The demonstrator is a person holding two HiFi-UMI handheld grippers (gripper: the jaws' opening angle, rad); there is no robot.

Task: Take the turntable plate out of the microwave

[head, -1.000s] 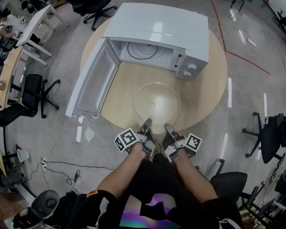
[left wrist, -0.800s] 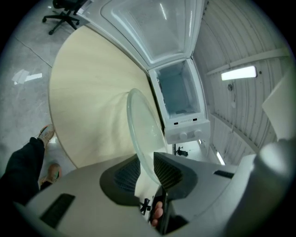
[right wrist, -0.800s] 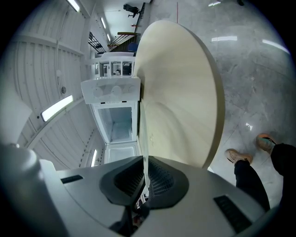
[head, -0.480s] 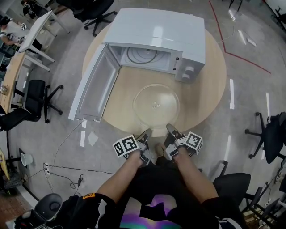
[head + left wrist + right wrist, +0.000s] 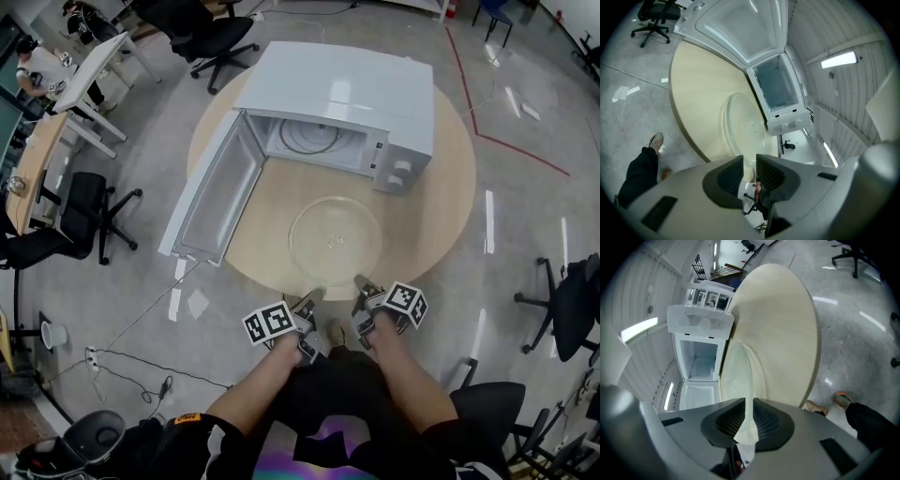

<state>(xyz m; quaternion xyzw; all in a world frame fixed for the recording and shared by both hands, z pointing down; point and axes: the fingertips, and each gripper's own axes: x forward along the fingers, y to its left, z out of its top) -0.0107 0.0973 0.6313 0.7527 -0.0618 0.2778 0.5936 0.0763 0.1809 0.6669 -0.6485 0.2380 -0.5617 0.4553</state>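
Round and pale, the bench carries everything that matters. On it the glass plate is already out of the microwave. It lies on the wood in front of the open cavity, close to the near edge, which I judge is where it was meant to land.

My right gripper has its fingers pinched on the plate's near rim, as I read it, steadying the plate. My left gripper sits just off the rim. Its fingers have just been opening and nothing is between them.

Behind, the door hangs wide to the left, and the roller ring sits alone inside. Grey floor with a red tape line and office chairs surrounds the bench.
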